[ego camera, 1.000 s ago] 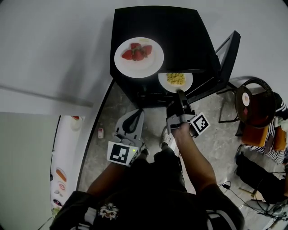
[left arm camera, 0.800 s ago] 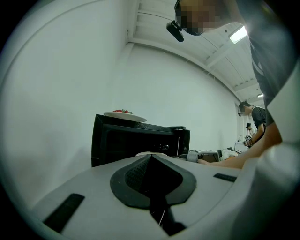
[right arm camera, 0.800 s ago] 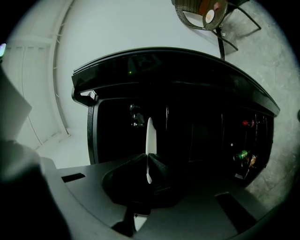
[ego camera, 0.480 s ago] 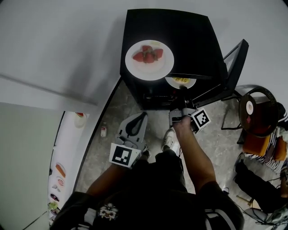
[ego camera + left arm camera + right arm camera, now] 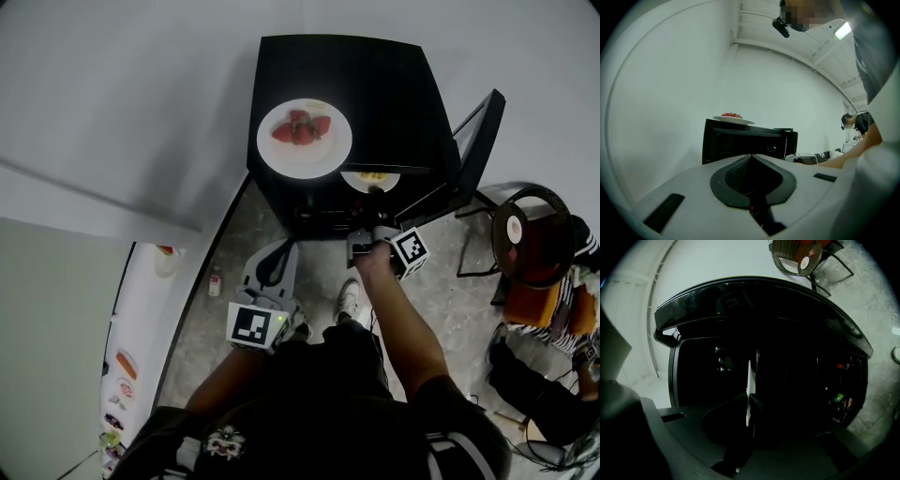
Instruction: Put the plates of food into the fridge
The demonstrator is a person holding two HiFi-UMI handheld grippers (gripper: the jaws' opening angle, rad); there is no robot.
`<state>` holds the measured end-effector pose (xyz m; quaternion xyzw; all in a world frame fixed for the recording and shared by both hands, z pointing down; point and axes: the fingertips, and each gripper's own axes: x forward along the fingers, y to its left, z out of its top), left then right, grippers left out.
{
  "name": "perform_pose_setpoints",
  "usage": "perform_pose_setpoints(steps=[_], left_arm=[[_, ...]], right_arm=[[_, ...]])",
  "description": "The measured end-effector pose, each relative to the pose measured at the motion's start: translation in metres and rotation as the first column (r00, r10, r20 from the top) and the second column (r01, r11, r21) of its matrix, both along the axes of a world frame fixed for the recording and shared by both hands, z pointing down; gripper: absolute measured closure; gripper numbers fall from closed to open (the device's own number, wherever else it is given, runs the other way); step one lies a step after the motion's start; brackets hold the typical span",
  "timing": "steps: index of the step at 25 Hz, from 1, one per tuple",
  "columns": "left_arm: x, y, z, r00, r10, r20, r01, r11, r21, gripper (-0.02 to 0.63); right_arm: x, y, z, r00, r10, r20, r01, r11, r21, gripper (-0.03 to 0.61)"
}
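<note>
white wall [image 5: 112, 94] | grey speckled floor [image 5: 459, 300] | round chair [image 5: 534, 234] at right

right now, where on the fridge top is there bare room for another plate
The fridge top is bare right of and behind the strawberry plate, toward the open door. Crowded: its front-left corner, and the opening below, where the right gripper holds the yellow-food plate.

Fridge [image 5: 394, 84] at the far wall, door [image 5: 473, 131] swung out to the right. Carries a plate of strawberries [image 5: 328, 155] on the left of its top. In its open front, half inside: second plate [image 5: 353, 178], near rim pinched in the right gripper [image 5: 375, 195]. Left gripper [image 5: 281, 251] nearer and left, apart from the fridge. Chair [image 5: 530, 225] right of the door.
</note>
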<state>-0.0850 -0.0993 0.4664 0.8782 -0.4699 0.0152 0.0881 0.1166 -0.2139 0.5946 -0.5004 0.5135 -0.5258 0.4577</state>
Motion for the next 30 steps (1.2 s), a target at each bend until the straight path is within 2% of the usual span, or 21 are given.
perform_pose_setpoints(steps=[2,4,7,11,14,17,19,22,25,29,30], left_arm=[[-0.005,-0.001,-0.001,1.000,-0.009,0.010,0.009,1.000,0.004,0.592],[-0.008,-0.002,-0.003,1.000,-0.009,0.023,0.008,1.000,0.007,0.592],[-0.010,-0.002,-0.007,1.000,-0.012,0.019,0.012,1.000,0.011,0.592],[-0.013,0.000,-0.005,1.000,-0.017,0.019,0.017,1.000,-0.005,0.592],[-0.010,0.001,-0.006,1.000,-0.013,0.015,0.013,1.000,-0.004,0.592],[-0.007,-0.001,-0.008,1.000,-0.008,0.023,0.008,1.000,-0.003,0.592],[-0.003,-0.004,-0.009,1.000,-0.008,0.027,0.007,1.000,0.002,0.592],[0.004,-0.007,-0.013,1.000,-0.005,0.023,0.004,1.000,0.021,0.592],[0.016,-0.007,-0.020,1.000,0.029,0.006,-0.029,0.999,0.043,0.592],[0.028,-0.009,-0.035,0.997,0.073,-0.012,-0.071,0.993,0.089,0.592],[0.029,-0.010,-0.039,0.998,0.069,-0.014,-0.067,0.993,0.100,0.592]], right_arm=[[0.002,-0.002,-0.004,1.000,0.001,-0.014,-0.001,1.000,0.004,0.531],[0.004,0.001,-0.002,0.999,0.002,-0.054,-0.004,1.000,-0.030,0.460],[0.006,0.013,-0.002,0.983,-0.023,-0.184,0.002,0.993,-0.114,0.448],[0.004,0.036,-0.021,0.928,-0.076,-0.365,0.034,0.992,-0.120,0.440],[0.004,0.059,-0.053,0.869,-0.092,-0.486,0.066,0.995,-0.070,0.440],[-0.008,0.079,-0.095,0.765,-0.104,-0.636,0.155,0.988,0.025,0.440],[-0.020,0.088,-0.127,0.669,-0.084,-0.739,0.228,0.969,0.096,0.443],[-0.035,0.098,-0.170,0.514,0.001,-0.858,0.330,0.923,0.198,0.506],[-0.048,0.106,-0.197,0.384,0.068,-0.921,0.417,0.877,0.238,0.525],[-0.058,0.110,-0.222,0.267,0.168,-0.949,0.484,0.828,0.283,0.532],[-0.059,0.110,-0.228,0.228,0.200,-0.953,0.496,0.818,0.291,0.537]])
